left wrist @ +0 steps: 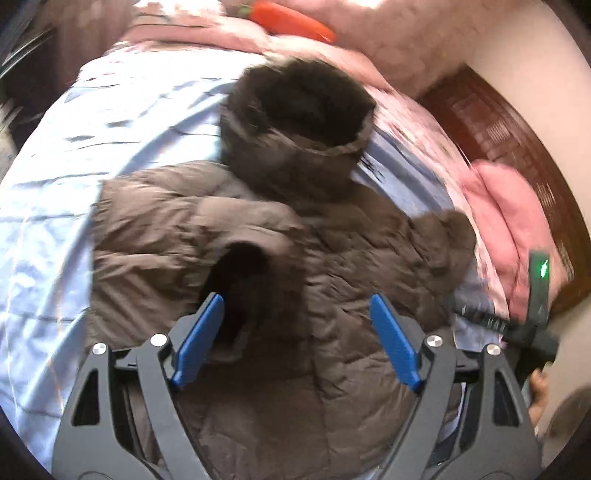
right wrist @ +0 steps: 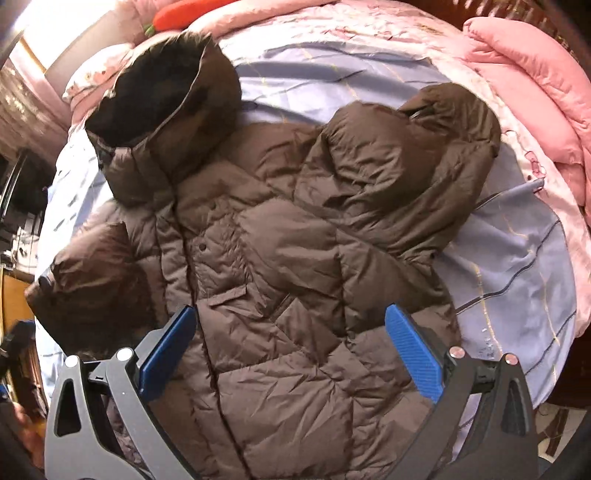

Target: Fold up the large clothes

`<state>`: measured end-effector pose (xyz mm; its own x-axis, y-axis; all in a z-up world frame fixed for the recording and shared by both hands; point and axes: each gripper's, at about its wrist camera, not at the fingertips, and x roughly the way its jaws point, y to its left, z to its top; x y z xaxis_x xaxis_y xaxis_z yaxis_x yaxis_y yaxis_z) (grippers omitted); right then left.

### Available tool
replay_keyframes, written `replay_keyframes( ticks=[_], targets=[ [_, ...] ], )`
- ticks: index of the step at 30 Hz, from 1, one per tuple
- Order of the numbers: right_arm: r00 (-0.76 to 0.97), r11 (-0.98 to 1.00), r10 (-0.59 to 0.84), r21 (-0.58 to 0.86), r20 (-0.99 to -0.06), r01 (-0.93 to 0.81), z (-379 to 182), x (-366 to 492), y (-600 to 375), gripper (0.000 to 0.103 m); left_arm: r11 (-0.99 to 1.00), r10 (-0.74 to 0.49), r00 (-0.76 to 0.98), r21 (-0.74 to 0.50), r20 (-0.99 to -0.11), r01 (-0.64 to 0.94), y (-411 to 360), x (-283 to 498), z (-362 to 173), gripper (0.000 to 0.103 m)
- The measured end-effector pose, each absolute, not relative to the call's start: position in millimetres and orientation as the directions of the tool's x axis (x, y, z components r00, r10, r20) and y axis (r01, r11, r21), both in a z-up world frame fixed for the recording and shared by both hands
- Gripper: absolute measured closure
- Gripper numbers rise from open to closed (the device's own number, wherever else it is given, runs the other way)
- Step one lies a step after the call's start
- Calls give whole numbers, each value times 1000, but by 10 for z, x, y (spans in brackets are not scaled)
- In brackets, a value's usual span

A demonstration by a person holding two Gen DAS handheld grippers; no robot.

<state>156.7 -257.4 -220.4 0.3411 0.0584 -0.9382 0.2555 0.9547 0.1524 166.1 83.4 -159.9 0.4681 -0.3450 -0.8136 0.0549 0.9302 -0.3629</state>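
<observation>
A brown hooded puffer jacket (right wrist: 280, 258) lies front up on a bed with a light blue sheet (right wrist: 517, 266). Its hood (right wrist: 162, 99) points to the far side, and both sleeves are folded in over the body. In the left wrist view the jacket (left wrist: 258, 240) is blurred, with its hood (left wrist: 299, 125) beyond and a dark sleeve opening (left wrist: 240, 280) near the left finger. My left gripper (left wrist: 297, 332) is open and empty above the jacket's lower part. My right gripper (right wrist: 291, 347) is open and empty above the jacket's hem. Part of the right gripper (left wrist: 532, 317) shows at the right edge of the left wrist view.
A pink quilt (right wrist: 535, 92) is bunched at the bed's far right. An orange carrot-shaped cushion (left wrist: 291, 18) lies near the head of the bed, also seen in the right wrist view (right wrist: 184, 11). A dark wooden frame (left wrist: 498, 129) runs along the bed's edge.
</observation>
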Motion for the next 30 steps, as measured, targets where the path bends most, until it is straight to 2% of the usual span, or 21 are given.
replay_keyframes(
  ticks=[3, 6, 8, 11, 13, 15, 16, 17, 19, 20, 22, 24, 26, 27, 29, 30],
  targets=[
    [372, 981, 65, 129, -926, 147, -2174, 1535, -2187, 1, 928, -201, 484, -323, -852, -183, 1316, 1766, -1667, 13],
    [406, 992, 125, 127, -905, -22, -2060, 1471, -1493, 1, 865, -174, 449, -354, -877, -356, 1763, 1900, -1917, 13],
    [454, 992, 114, 76, -884, -101, -1957, 1428, -1053, 1, 838, -179, 394, -350, -901, -419, 1889, 1960, -2090, 13],
    [542, 997, 51, 12, -839, -75, -1868, 1474, -545, 1, 806, -197, 353, -356, -915, -474, 2000, 1944, -2282, 13],
    [531, 999, 12, -8, -847, -36, -1993, 1643, -281, 1, 822, -171, 350, -330, -921, -464, 1994, 1953, -2294, 13],
    [487, 993, -74, -110, -870, -45, -2251, 1863, -57, 2, 840, -130, 357, -294, -925, -457, 1988, 1944, -2263, 13],
    [490, 985, -119, -164, -864, -50, -2323, 1924, -27, 17, 845, -117, 359, -283, -926, -454, 1977, 1939, -2241, 11],
    [493, 975, -167, -217, -854, -47, -2380, 1965, -55, 47, 850, -113, 356, -276, -928, -448, 1975, 1950, -2256, 11],
    [492, 966, -221, -257, -842, -6, -2383, 2041, -296, 73, 852, -122, 342, -275, -932, -445, 2007, 1926, -2283, 10],
    [502, 968, -232, -249, -833, 34, -2320, 2110, -516, 76, 855, -126, 331, -272, -935, -443, 2003, 1937, -2329, 10],
    [528, 969, -247, -219, -812, 117, -2184, 2270, -981, 76, 874, -102, 290, -225, -952, -431, 1995, 1987, -2433, 10],
    [488, 934, -358, -298, -796, 198, -2177, 2484, -1394, 70, 906, 11, 223, -85, -975, -415, 1937, 2063, -2542, 10],
    [397, 884, -464, -387, -792, 262, -2293, 2732, -1854, 39, 916, 103, 175, 25, -979, -400, 1916, 2132, -2655, 10],
    [361, 867, -488, -397, -794, 300, -2316, 2766, -2047, 39, 912, 143, 151, 71, -978, -403, 1920, 2154, -2701, 10],
    [402, 902, -398, -270, -825, 338, -2212, 2650, -2285, 39, 898, 187, 180, 93, -966, -431, 1927, 2121, -2604, 10],
    [488, 945, -276, -140, -828, 296, -2104, 2511, -2264, 39, 901, 186, 223, 76, -957, -428, 1899, 2099, -2509, 10]
  ],
)
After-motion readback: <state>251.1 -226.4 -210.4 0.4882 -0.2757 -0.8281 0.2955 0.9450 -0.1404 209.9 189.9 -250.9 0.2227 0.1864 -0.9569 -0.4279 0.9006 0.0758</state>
